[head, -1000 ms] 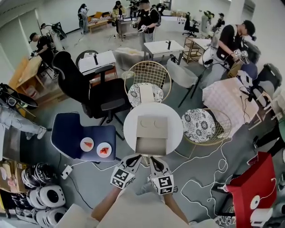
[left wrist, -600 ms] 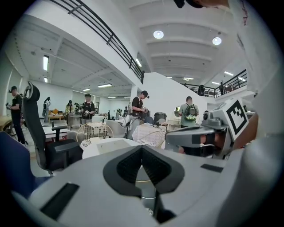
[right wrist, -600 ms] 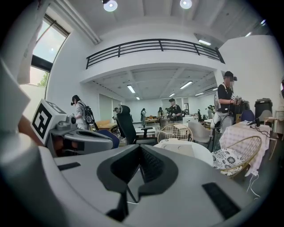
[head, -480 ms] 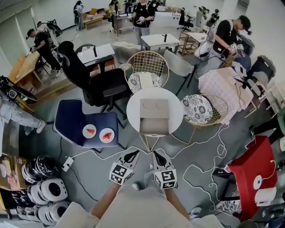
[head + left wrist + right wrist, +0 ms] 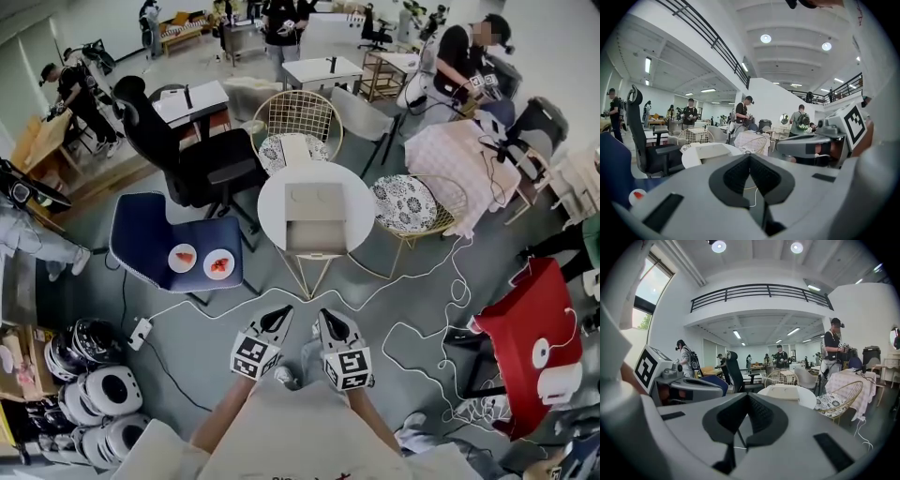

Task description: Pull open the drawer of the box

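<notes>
A beige cardboard box (image 5: 315, 200) sits on a small round white table (image 5: 272, 208); its drawer (image 5: 316, 236) sticks out toward me. The box also shows far off in the left gripper view (image 5: 712, 151) and in the right gripper view (image 5: 785, 391). My left gripper (image 5: 281, 315) and right gripper (image 5: 327, 318) hang side by side over the floor, well short of the table and apart from the box. Both are shut with nothing between their pads. Each one shows in the other's view, the left gripper (image 5: 689, 383) and the right gripper (image 5: 811, 145).
A blue chair (image 5: 141, 234) with two plates of red food stands left of the table. Gold wire chairs (image 5: 417, 211) and a black office chair (image 5: 202, 164) ring it. White cables (image 5: 422, 328) trail across the floor. Helmets (image 5: 94, 394) lie at lower left, a red object (image 5: 525, 337) at right. People work in the background.
Both grippers have drawn back from the table's near edge, still shut and empty. The table and box now lie farther off and higher in the head view.
</notes>
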`<act>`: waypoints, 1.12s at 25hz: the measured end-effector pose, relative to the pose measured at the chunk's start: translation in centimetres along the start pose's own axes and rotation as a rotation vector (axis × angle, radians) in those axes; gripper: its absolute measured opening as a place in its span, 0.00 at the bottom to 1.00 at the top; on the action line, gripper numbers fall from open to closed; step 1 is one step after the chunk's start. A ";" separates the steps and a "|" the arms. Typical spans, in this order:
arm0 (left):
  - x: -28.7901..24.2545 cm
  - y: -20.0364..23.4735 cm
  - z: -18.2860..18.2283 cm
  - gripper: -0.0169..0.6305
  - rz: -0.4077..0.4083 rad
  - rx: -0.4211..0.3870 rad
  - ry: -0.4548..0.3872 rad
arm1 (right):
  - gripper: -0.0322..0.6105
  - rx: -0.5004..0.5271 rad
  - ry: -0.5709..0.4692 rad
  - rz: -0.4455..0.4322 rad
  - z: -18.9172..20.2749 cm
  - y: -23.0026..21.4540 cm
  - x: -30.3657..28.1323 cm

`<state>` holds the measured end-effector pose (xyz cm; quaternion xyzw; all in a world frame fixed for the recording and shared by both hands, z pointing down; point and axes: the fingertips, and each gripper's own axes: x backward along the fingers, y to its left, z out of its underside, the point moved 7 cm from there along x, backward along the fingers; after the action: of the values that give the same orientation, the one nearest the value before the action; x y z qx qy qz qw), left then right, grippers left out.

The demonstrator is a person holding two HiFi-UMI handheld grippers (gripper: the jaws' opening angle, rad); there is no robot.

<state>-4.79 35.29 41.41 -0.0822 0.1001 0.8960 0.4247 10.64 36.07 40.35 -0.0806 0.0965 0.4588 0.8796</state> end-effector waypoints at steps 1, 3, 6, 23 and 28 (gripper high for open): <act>0.1 -0.5 0.2 0.04 0.002 -0.003 0.003 | 0.07 -0.001 0.001 0.002 0.2 0.0 0.4; 0.5 -1.1 0.7 0.04 0.004 -0.001 0.010 | 0.07 -0.002 0.003 0.004 0.5 0.2 0.9; 0.9 -1.5 1.1 0.04 0.001 0.007 0.014 | 0.07 -0.001 0.007 0.009 0.6 0.4 1.4; 0.6 -1.4 0.8 0.04 -0.001 0.005 0.013 | 0.07 -0.008 0.006 0.006 0.4 0.5 1.3; 0.3 -1.8 1.0 0.05 -0.003 0.004 0.013 | 0.07 -0.006 0.012 0.003 0.9 0.2 1.6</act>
<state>-3.65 36.87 42.12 -0.0873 0.1044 0.8946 0.4256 11.44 37.66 40.83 -0.0858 0.1005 0.4600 0.8780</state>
